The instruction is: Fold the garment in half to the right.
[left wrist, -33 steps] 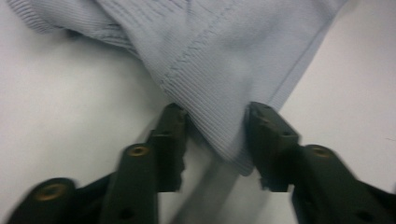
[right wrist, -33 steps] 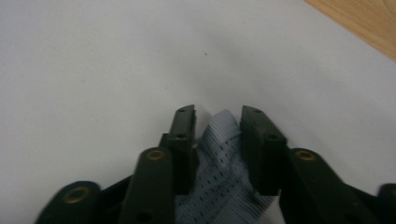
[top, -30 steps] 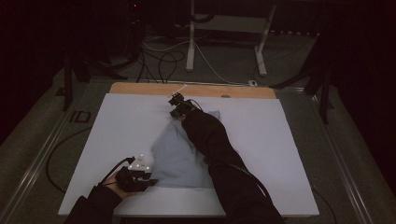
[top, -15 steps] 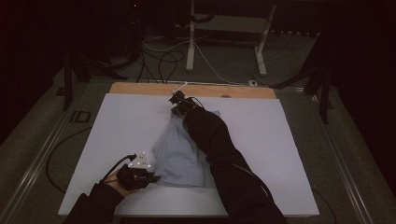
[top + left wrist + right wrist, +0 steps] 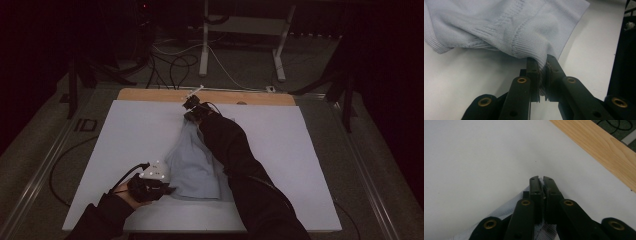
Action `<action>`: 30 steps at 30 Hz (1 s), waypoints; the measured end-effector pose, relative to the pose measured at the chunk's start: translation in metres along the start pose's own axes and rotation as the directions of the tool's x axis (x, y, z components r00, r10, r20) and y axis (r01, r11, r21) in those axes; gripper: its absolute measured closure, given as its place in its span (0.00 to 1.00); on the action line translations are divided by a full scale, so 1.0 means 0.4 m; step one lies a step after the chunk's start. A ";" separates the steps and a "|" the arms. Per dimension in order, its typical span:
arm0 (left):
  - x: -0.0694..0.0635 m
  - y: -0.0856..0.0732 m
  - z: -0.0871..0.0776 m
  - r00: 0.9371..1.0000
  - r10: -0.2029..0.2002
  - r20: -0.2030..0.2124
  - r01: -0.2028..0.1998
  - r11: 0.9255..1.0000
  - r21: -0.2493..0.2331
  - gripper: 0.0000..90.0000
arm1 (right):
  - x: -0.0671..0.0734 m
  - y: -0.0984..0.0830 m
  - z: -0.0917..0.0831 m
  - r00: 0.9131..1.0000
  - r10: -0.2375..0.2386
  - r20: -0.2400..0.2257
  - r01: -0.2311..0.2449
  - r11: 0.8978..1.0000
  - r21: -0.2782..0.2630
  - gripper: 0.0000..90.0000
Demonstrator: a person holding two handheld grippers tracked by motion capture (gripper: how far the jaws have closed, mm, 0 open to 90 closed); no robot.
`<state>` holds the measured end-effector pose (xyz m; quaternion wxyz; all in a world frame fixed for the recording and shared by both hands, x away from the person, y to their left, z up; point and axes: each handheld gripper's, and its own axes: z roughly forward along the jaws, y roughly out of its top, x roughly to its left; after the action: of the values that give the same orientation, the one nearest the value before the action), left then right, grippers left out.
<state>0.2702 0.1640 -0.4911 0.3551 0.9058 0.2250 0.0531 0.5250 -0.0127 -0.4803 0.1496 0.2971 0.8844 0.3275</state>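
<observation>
A pale blue knitted garment [image 5: 195,160] lies on the white table cover [image 5: 130,135], stretched from the near left toward the far middle. My left gripper [image 5: 167,190] at the near left is shut on the garment's near ribbed edge [image 5: 529,32]; the cloth is pinched between its jaws in the left gripper view [image 5: 542,67] and lifts off the cover there. My right gripper [image 5: 189,114], at the end of a dark-sleeved arm reaching far across, is shut on the garment's far corner [image 5: 534,230], whose cloth shows between and under its jaws [image 5: 541,185].
A wooden strip [image 5: 150,95] runs along the table's far edge, close behind the right gripper; it also shows in the right gripper view as a wooden strip [image 5: 599,147]. Cables and a white stand's legs [image 5: 205,45] lie on the floor beyond. Metal rails flank the table.
Both grippers have risen slightly with the garment's ends pinched in them; the cloth between them looks a little more drawn out and lifted near the left gripper.
</observation>
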 end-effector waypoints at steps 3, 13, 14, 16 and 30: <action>-0.004 0.012 0.000 1.000 0.016 0.002 -0.016 1.000 0.004 0.94 | -0.004 0.001 -0.015 1.000 -0.001 0.001 0.001 1.000 -0.008 0.97; -0.020 0.056 -0.002 0.997 0.074 0.025 -0.074 0.997 0.000 0.94 | -0.022 -0.002 -0.066 1.000 0.009 0.006 -0.009 0.999 -0.048 0.97; -0.021 0.060 -0.001 0.997 0.078 0.026 -0.078 0.997 -0.003 0.94 | -0.022 -0.003 -0.071 1.000 0.011 0.011 -0.011 0.999 -0.052 0.97; -0.025 0.068 -0.002 0.995 0.096 0.024 -0.096 0.995 -0.004 0.94 | -0.027 -0.005 -0.082 1.000 0.015 0.010 -0.015 0.998 -0.061 0.97; -0.044 0.132 0.005 0.981 0.189 0.036 -0.189 0.982 0.001 0.94 | -0.065 -0.045 -0.150 0.997 0.069 0.016 -0.067 0.991 -0.114 0.97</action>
<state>0.2747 0.1209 -0.4563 0.3503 0.9246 0.1320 0.0700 0.5100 -0.0690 -0.4462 0.1640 0.3214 0.8521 0.3791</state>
